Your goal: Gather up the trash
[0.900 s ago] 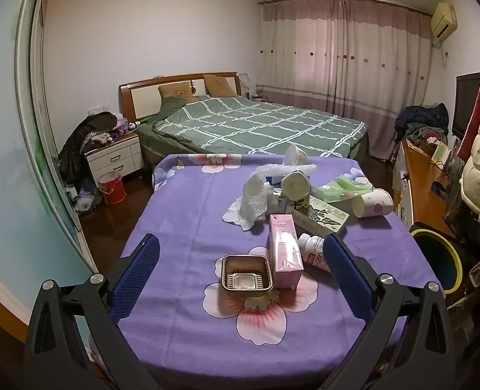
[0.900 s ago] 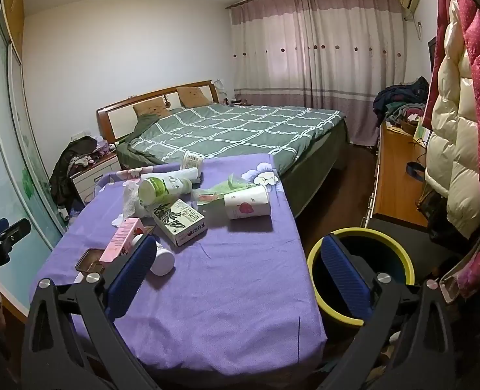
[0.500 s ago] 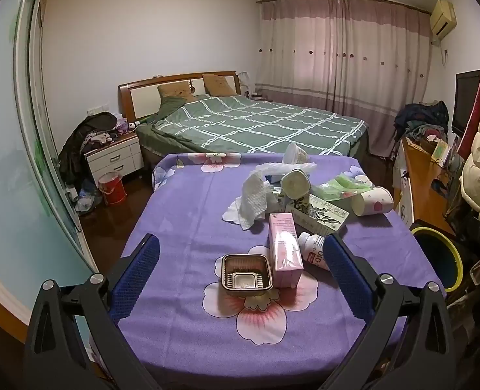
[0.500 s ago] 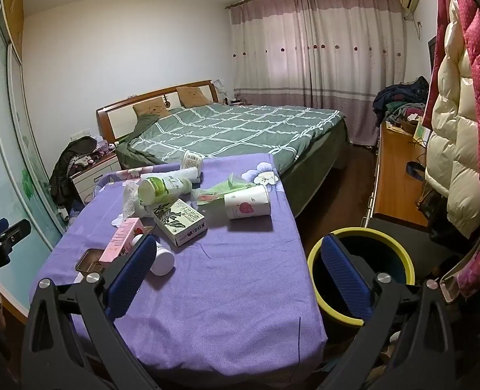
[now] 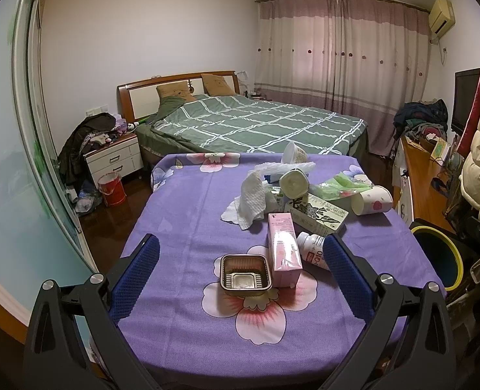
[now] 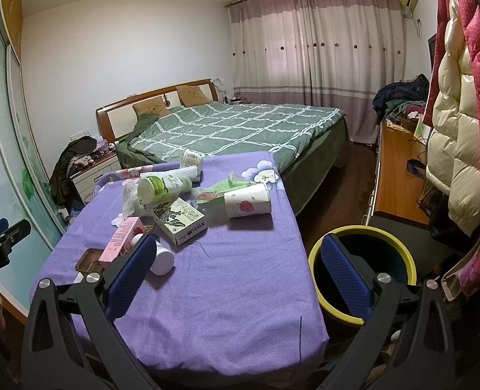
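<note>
Trash lies on a purple flowered table (image 5: 181,214): a brown plastic tray (image 5: 245,272), a pink carton (image 5: 284,253), a white pill bottle (image 5: 311,249), a green-printed box (image 5: 318,216), crumpled tissue (image 5: 249,203), a green-labelled tub (image 6: 162,188) and a paper cup (image 6: 247,201). A yellow-rimmed bin (image 6: 363,269) stands on the floor right of the table. My left gripper (image 5: 240,271) is open, empty, hovering before the tray. My right gripper (image 6: 236,276) is open, empty, above the table's right edge beside the bin.
A green-quilted bed (image 5: 256,126) lies beyond the table. A nightstand (image 5: 113,159) and a red bucket (image 5: 111,190) stand at far left. A wooden desk (image 6: 399,175) and hanging coats (image 6: 461,130) line the right side.
</note>
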### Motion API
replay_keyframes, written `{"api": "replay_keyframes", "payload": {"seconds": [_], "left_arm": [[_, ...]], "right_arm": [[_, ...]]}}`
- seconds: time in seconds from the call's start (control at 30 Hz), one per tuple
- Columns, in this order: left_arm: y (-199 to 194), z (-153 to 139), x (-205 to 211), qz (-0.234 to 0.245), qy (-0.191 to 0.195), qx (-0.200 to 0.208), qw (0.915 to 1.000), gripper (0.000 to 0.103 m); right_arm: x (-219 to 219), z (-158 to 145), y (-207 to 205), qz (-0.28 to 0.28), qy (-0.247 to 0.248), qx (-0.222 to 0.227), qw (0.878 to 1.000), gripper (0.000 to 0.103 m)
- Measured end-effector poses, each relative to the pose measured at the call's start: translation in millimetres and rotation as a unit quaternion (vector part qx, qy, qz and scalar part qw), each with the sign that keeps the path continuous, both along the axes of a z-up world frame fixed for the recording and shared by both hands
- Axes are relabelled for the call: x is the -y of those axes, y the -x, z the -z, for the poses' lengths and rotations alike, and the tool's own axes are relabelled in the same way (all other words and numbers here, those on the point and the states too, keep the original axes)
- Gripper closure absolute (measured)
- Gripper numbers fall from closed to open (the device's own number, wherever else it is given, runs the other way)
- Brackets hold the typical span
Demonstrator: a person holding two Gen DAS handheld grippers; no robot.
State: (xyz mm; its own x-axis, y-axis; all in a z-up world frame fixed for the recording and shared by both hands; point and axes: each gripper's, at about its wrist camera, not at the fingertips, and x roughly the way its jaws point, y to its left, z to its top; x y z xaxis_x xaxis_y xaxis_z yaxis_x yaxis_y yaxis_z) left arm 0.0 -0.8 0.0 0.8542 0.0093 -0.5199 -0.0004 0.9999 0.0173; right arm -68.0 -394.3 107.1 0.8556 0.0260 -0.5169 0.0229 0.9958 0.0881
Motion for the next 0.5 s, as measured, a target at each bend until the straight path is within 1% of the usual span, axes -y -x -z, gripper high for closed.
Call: {"api": "replay_keyframes", "payload": {"seconds": [0.5], "left_arm": [[0.5,-0.5,0.6,0.001,-0.001,-0.001,1.0000,0.004]], "right_arm": [[0.1,0.1,-1.3,0.001,-0.001,-0.002,1.000,0.006]]}}
